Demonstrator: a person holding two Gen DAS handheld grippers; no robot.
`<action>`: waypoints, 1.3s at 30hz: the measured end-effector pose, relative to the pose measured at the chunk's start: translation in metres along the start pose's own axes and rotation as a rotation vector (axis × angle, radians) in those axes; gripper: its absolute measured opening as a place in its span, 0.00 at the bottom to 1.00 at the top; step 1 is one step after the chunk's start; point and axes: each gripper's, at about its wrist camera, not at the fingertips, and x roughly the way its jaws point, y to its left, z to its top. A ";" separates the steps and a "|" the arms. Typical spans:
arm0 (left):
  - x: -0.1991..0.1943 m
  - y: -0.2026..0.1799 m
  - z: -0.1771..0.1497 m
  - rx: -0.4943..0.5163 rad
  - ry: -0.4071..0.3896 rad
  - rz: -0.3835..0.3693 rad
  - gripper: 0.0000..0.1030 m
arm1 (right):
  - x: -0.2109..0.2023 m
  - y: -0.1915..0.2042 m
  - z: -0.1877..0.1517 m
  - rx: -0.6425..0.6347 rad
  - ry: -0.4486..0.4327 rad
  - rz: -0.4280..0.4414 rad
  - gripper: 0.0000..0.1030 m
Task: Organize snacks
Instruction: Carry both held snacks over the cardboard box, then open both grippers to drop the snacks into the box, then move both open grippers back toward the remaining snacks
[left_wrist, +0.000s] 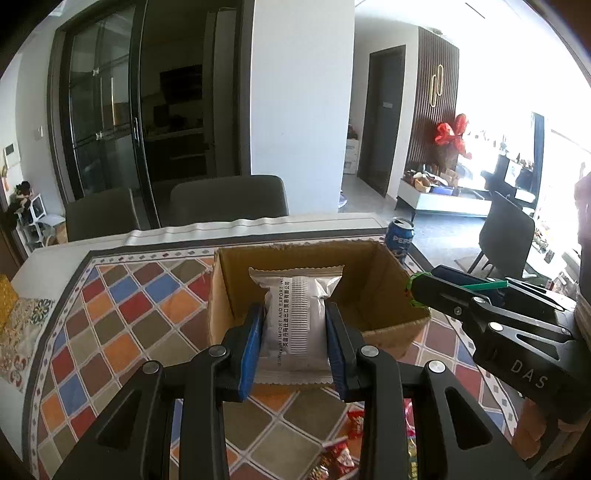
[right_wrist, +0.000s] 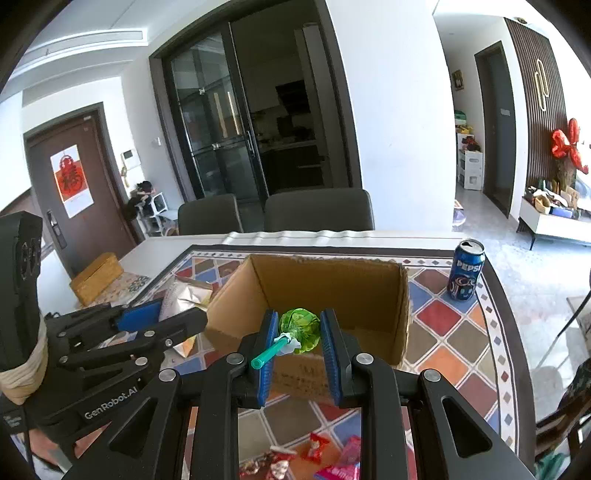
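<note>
Two snacks are in our grip at once. Our left gripper (left_wrist: 294, 328) is clamped on a silver snack packet (left_wrist: 295, 321), its blue pads pressing the packet's two long sides; the packet's sealed far end juts forward past the fingertips and hangs above the near wall of the open cardboard box (left_wrist: 391, 280). Our right gripper (right_wrist: 299, 338) is closed on a green-wrapped lollipop (right_wrist: 300, 328), the wrapped head squeezed between the pads and the teal stick (right_wrist: 267, 355) slanting back toward the camera on the left side. That lollipop sits over the box's near edge (right_wrist: 369, 291), just above its opening.

We see the box resting on a tablecloth (left_wrist: 122, 321) patterned with coloured diamonds. A Pepsi can (right_wrist: 465, 271) stands on the cloth to the right of the box, apart from it. More wrapped sweets (right_wrist: 317, 448), red and pink, lie loose on the cloth below our grippers, on the near side of the box.
</note>
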 end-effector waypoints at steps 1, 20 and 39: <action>0.003 0.000 0.003 0.000 0.002 0.001 0.32 | 0.003 -0.002 0.002 0.001 0.002 0.000 0.24; 0.062 0.005 0.032 0.001 0.050 0.030 0.37 | 0.058 -0.029 0.027 0.006 0.057 -0.034 0.24; 0.001 -0.003 -0.007 0.046 -0.013 0.062 0.57 | 0.019 -0.010 -0.003 -0.020 0.045 -0.021 0.33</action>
